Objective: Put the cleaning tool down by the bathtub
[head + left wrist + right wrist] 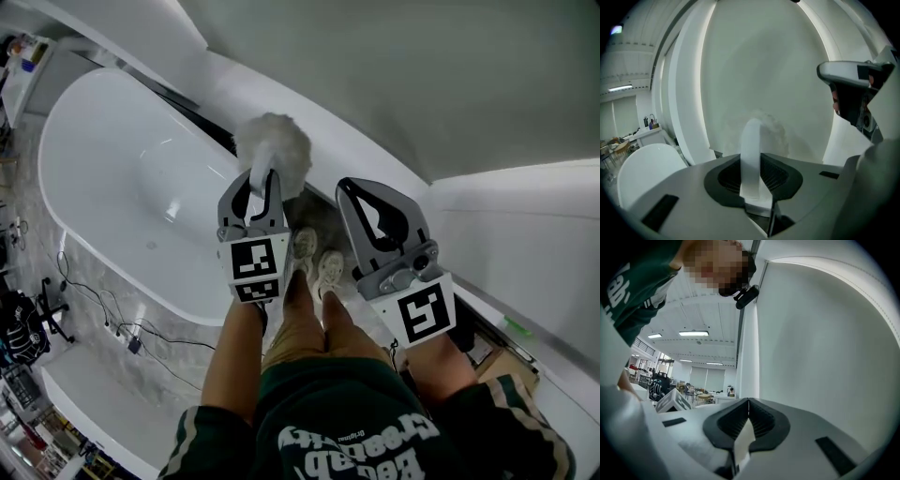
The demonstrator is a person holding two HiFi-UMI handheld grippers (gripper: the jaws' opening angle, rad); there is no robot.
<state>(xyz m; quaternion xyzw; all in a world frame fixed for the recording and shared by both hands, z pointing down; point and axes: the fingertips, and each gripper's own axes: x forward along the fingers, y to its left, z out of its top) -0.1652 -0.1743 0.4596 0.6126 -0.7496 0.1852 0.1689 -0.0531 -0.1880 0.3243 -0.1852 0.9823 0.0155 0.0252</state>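
White bathtub alongside. Left tongs clamped on flat handle of fluffy duster; likely light, head soft, handle stiff, so the place to hold. Right tongs together, empty.

Green shirt: white print, upside down, "Lab" legible.

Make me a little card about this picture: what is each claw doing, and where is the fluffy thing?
Place: beside a white bathtub
Left claw: shut on the white handle of a fluffy white duster
Duster: fluffy end sticks out past the claw, seen by the tub's far rim; not put down yet
Right claw: shut, holding nothing
Person: standing next to the tub, pale shoes on the floor
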